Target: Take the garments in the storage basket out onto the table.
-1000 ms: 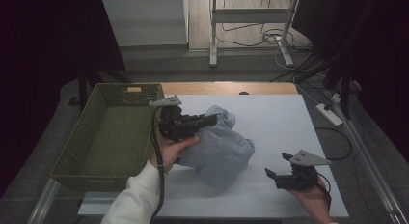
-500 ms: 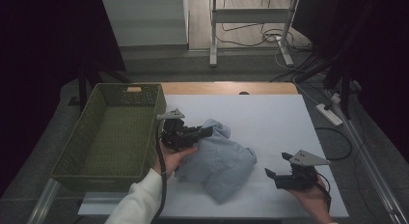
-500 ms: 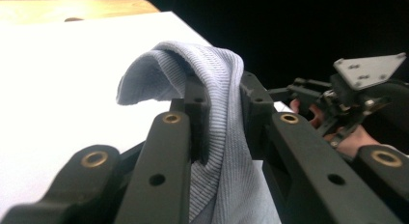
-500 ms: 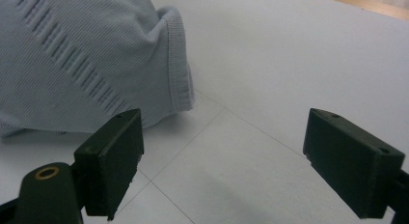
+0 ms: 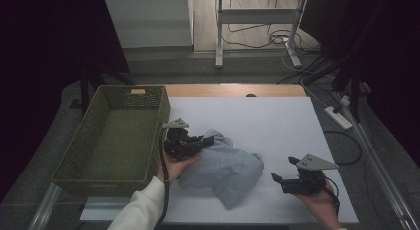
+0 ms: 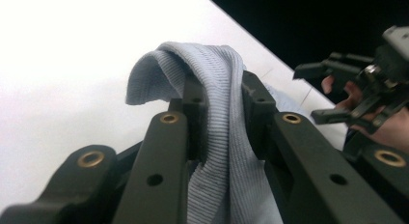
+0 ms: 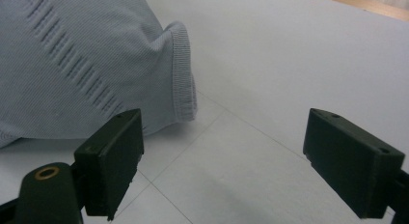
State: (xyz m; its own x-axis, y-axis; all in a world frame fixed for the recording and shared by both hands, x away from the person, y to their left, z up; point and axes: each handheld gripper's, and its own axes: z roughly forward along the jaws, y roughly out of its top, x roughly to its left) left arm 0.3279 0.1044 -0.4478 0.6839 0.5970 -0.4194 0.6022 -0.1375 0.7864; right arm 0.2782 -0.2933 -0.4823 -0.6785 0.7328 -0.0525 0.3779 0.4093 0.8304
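1. Left gripper (image 5: 205, 140) pinches a fold of the pale blue sweater (image 5: 225, 165), its jaws just easing slightly, beside the green basket (image 5: 94, 133).
2. Right gripper (image 5: 285, 173) waits wide open, empty, just right of the sweater on the table (image 5: 277, 121).

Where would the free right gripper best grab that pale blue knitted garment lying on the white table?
Probably the ribbed hem at the pale blue garment's near edge. It curls up off the white table, a thin raised fold facing the open right gripper, so a low, level approach from that side could straddle it. The left gripper already pinches a fold at the far end.
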